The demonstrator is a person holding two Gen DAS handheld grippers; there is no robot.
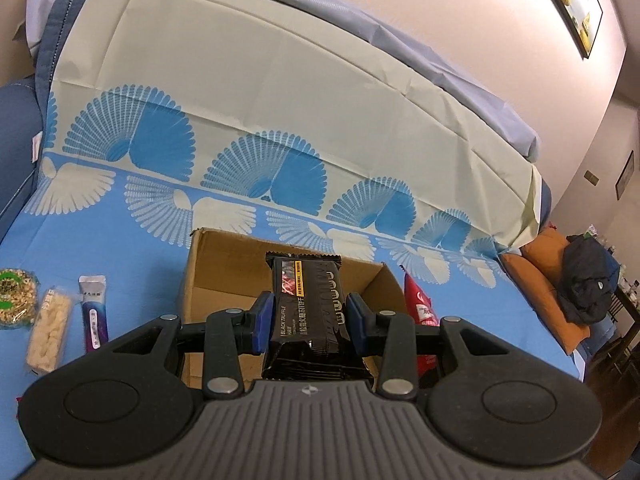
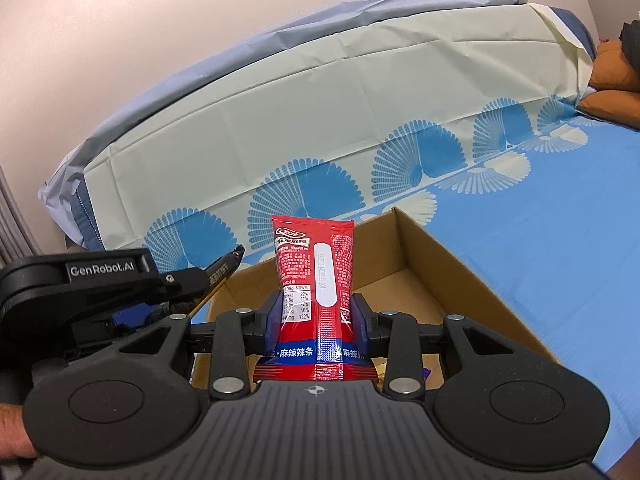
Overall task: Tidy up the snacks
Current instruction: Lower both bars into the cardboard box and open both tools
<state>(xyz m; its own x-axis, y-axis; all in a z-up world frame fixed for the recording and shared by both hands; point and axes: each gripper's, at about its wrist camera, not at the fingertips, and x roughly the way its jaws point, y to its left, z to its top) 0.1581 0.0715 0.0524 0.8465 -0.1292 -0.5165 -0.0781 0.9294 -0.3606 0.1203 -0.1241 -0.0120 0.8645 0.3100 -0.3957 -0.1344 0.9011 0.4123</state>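
snack sorting at mid-course, by the look of it: left gripper [image 1: 308,320] pinches a black truffle-ham packet [image 1: 310,312] upright between its blue pads, poised over the open cardboard box [image 1: 224,264]; right gripper [image 2: 318,316] likewise clamps a red spicy-strip packet [image 2: 316,280], held above the same box from the other side. neither packet has been let go into the box yet. the box floor shown is mostly bare, though the right wrist view shows a scrap of purple and yellow wrapping at its near edge, too hidden to name. three snacks remain outside, left of the box: a round seeded cake [image 1: 16,300], a pale puffed bar [image 1: 48,332] and a purple-and-white stick [image 1: 94,312]. everything rests on a bed under a blue cloth [image 1: 140,248] printed with fan motifs; beyond lie an orange cushion [image 1: 540,280], dark clothing [image 1: 588,288], a plain wall and a framed picture [image 1: 568,4].
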